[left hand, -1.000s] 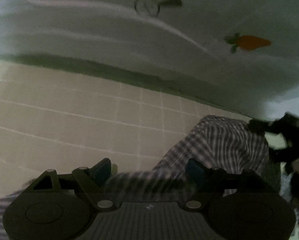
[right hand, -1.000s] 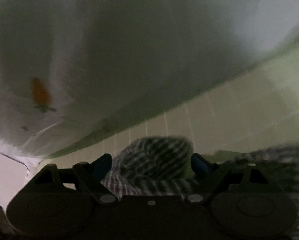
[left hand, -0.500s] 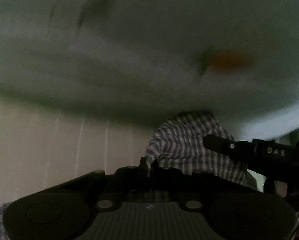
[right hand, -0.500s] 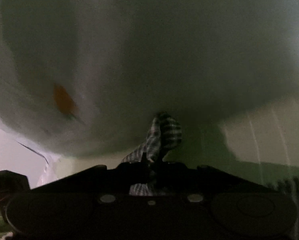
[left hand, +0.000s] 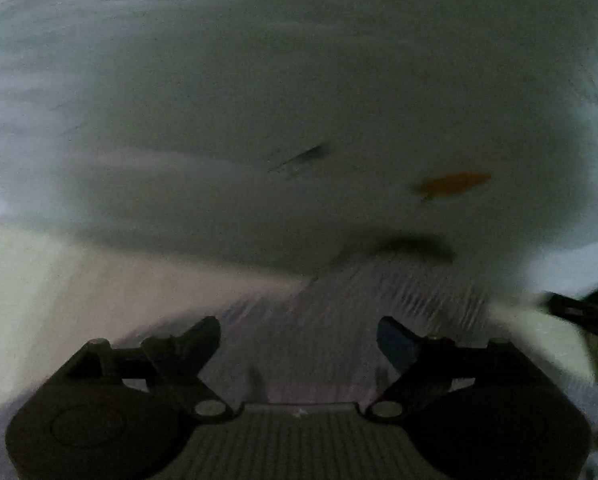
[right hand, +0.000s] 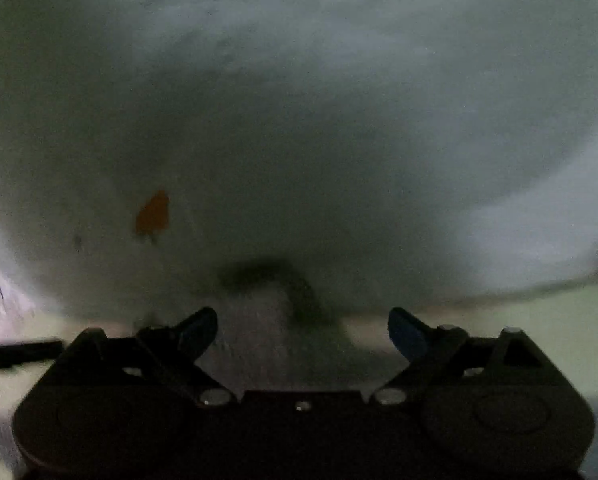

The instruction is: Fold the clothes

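Note:
A checked garment (left hand: 359, 312) lies blurred on the pale tiled surface, just ahead of my left gripper (left hand: 299, 340), which is open with cloth between and beyond its fingers. In the right wrist view the same garment (right hand: 259, 328) shows as a blurred hump ahead of my right gripper (right hand: 303, 336), which is open too. Neither gripper holds the cloth. Both views are motion-blurred and dim.
A large white bedding sheet (left hand: 299, 100) with an orange carrot print (left hand: 455, 184) fills the upper part of both views; it also shows in the right wrist view (right hand: 299, 120). The other gripper's black frame (left hand: 579, 316) sits at the right edge.
Half a second ago both grippers were shut on the checked garment, lifting it. Now both have opened and let it drop onto the surface.

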Motion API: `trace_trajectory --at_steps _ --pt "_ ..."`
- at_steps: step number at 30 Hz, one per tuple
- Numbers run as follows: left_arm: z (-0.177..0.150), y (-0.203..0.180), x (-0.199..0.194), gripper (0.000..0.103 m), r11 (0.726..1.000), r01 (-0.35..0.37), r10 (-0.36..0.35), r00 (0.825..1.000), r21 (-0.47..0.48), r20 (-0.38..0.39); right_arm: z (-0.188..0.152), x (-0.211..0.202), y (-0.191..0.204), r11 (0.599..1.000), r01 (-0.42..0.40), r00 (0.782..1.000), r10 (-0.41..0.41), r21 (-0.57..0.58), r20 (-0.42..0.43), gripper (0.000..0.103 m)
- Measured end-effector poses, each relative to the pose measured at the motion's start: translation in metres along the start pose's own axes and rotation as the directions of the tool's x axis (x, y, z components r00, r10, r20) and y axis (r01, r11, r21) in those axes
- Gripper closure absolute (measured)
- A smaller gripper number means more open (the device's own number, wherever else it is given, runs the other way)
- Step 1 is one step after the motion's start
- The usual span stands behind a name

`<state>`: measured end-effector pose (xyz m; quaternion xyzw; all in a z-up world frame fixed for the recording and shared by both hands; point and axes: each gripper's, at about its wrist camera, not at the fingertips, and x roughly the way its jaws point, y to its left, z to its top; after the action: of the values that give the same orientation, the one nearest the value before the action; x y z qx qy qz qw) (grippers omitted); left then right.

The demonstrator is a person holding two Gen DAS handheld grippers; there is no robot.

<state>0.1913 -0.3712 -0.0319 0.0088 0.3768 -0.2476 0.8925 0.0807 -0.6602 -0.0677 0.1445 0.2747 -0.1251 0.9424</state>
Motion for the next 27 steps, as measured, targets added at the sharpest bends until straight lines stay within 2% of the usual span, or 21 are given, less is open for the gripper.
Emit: trace_trajectory --at_steps 2,3,6,7,8,10,11,14,17,18,20,23,25,27 --pt "-0.042 0.021 -0.026 0.016 0.996 -0.086 0.085 0.994 -0.017 -0.068 -0.035 -0.049 -0.011 0.998 0.060 0.998 -0.061 -0.028 -0.015 0.008" --pt "-0.066 0.034 -0.040 0.016 0.991 -0.129 0.125 0.986 -0.024 -0.113 -0.055 -0.069 -0.017 0.995 0.093 0.995 -0.095 -0.044 -0.041 0.008" --pt "-0.137 0.067 -0.078 0.016 0.971 -0.233 0.215 0.945 -0.048 -0.248 -0.119 -0.125 -0.026 0.976 0.199 0.968 -0.210 -0.084 -0.137 0.008" --pt "-0.159 0.074 -0.093 0.016 0.963 -0.259 0.230 0.931 -0.068 -0.284 -0.139 -0.140 -0.025 0.970 0.226 0.956 -0.239 -0.093 -0.169 0.008" --pt "-0.176 0.083 -0.109 0.016 0.958 -0.271 0.232 0.925 -0.095 -0.302 -0.154 -0.154 -0.029 0.967 0.242 0.948 -0.254 -0.083 -0.192 0.008" --pt "-0.202 0.090 -0.133 0.016 0.952 -0.270 0.211 0.921 -0.147 -0.327 -0.183 -0.181 -0.036 0.960 0.274 0.930 -0.281 -0.063 -0.236 0.008" --pt "-0.211 0.092 -0.144 0.016 0.950 -0.273 0.210 0.919 -0.153 -0.333 -0.197 -0.194 -0.039 0.956 0.289 0.921 -0.293 -0.053 -0.258 0.008" --pt "-0.228 0.093 -0.166 0.016 0.949 -0.279 0.216 0.916 -0.149 -0.338 -0.232 -0.220 -0.039 0.955 0.296 0.911 -0.290 -0.025 -0.295 0.010" --pt "-0.233 0.095 -0.184 0.019 0.951 -0.265 0.203 0.923 -0.158 -0.327 -0.242 -0.213 -0.032 0.947 0.320 0.900 -0.316 -0.037 -0.299 0.010" --pt "-0.237 0.094 -0.186 0.021 0.953 -0.263 0.203 0.923 -0.152 -0.327 -0.244 -0.212 -0.034 0.944 0.327 0.897 -0.324 -0.043 -0.301 0.010" --pt "-0.244 0.092 -0.190 0.032 0.955 -0.264 0.207 0.921 -0.137 -0.330 -0.251 -0.216 -0.040 0.939 0.338 0.890 -0.338 -0.055 -0.306 0.010" --pt "-0.250 0.090 -0.193 0.039 0.956 -0.270 0.224 0.925 -0.113 -0.308 -0.254 -0.222 -0.041 0.933 0.353 0.884 -0.356 -0.067 -0.304 0.010" --pt "-0.251 0.092 -0.195 0.046 0.958 -0.260 0.213 0.928 -0.122 -0.304 -0.257 -0.225 -0.040 0.927 0.367 0.878 -0.372 -0.074 -0.302 0.010" --pt "-0.252 0.095 -0.198 0.047 0.962 -0.243 0.196 0.933 -0.127 -0.303 -0.260 -0.233 -0.041 0.918 0.391 0.872 -0.391 -0.061 -0.294 0.009"
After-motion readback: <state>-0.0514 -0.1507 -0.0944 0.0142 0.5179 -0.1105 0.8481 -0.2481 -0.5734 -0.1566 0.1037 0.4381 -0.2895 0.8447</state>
